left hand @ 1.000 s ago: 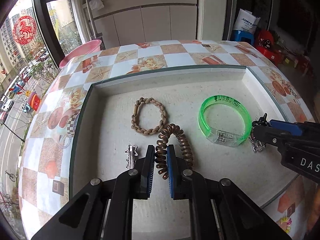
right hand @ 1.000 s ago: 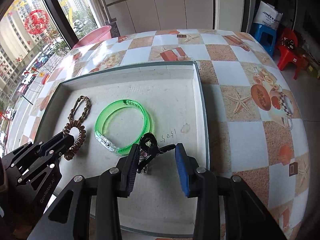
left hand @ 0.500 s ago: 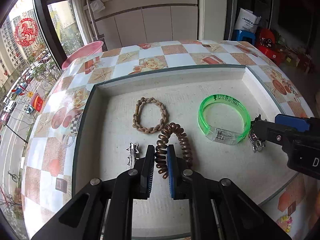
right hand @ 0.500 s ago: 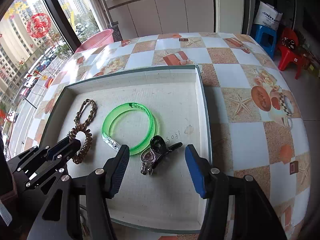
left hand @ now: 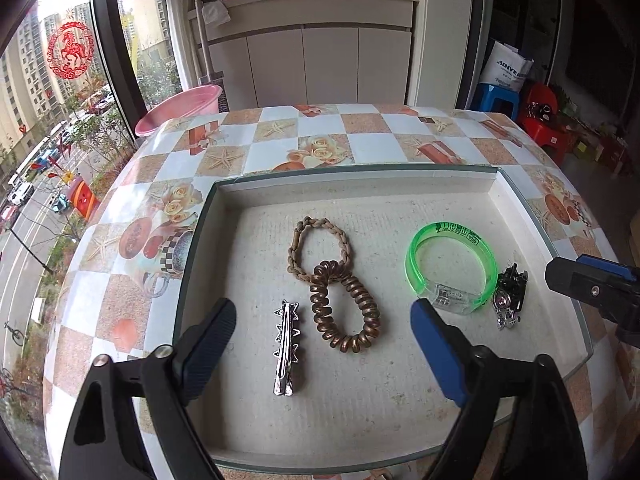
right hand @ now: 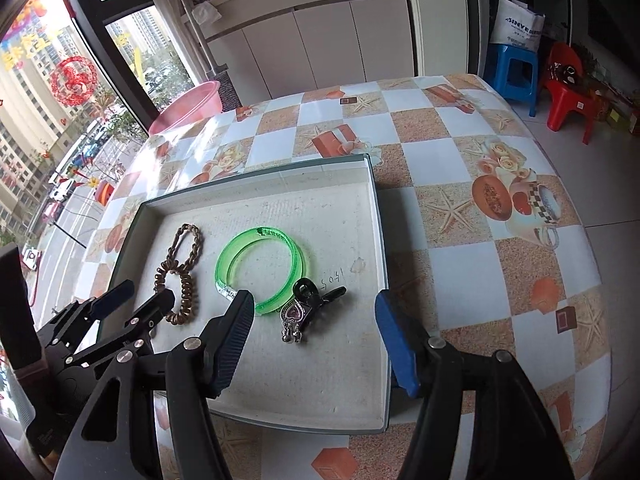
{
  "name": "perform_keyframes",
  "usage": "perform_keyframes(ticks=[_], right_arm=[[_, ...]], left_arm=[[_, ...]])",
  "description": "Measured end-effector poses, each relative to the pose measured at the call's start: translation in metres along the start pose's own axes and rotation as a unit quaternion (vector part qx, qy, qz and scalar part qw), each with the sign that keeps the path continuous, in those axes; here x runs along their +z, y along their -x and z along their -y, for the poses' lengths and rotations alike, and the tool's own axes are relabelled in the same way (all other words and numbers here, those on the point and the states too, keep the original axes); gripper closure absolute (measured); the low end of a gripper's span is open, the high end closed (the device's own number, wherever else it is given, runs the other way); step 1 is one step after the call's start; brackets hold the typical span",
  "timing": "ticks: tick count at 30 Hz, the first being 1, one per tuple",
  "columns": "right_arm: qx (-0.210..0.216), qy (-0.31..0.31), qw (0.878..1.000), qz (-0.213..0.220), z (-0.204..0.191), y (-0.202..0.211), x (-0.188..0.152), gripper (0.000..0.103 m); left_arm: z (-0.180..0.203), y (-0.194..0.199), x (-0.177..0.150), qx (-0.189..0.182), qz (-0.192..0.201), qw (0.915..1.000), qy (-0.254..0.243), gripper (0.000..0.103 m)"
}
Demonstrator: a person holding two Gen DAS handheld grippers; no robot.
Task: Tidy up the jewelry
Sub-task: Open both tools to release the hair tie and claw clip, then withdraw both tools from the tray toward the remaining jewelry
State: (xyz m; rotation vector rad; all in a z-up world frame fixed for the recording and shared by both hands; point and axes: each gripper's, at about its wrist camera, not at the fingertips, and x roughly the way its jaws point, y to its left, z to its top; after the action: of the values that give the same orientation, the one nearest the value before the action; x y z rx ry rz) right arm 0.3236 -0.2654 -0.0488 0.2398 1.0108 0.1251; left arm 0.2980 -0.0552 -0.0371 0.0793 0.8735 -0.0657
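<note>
Both the left tongs (left hand: 322, 332) and right tongs (right hand: 314, 336) have just spread and released, leaving the coil bracelet (left hand: 344, 308) and dark charm clip (right hand: 306, 308) sorted in the tray (left hand: 360, 188).

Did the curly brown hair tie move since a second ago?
No. The hair tie still overlaps the braided bracelet beside the clip; only the left claw opened and let go.
</note>
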Motion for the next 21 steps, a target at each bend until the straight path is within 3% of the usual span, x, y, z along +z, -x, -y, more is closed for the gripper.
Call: perform_keyframes(ticks=[6, 9, 12, 16, 21], right_arm=[[-0.002, 0.005, 1.000, -0.002, -0.004, 0.002, -0.001, 0.034], [-0.002, 0.011, 1.000, -0.002, -0.008, 0.005, -0.004, 0.022], [0.005, 0.010, 1.000, -0.001, -0.012, 0.009, -0.007, 0.021], [0.022, 0.001, 1.000, 0.004, -0.013, 0.018, -0.012, 0.000], [0.022, 0.005, 0.999, 0.025, -0.018, 0.037, -0.020, 0.000]], left_arm=[[0.001, 0.013, 0.007, -0.004, 0.009, 0.9999, -0.010, 0.000], [0.000, 0.018, 0.005, -0.002, 0.010, 0.9999, -0.009, 0.000], [-0.002, 0.025, 0.002, -0.003, 0.012, 0.9999, -0.005, 0.000], [-0.007, 0.037, -0.002, -0.011, 0.013, 0.9999, 0.002, 0.000], [-0.012, 0.056, -0.011, -0.014, 0.020, 0.9997, 0.004, 0.000]])
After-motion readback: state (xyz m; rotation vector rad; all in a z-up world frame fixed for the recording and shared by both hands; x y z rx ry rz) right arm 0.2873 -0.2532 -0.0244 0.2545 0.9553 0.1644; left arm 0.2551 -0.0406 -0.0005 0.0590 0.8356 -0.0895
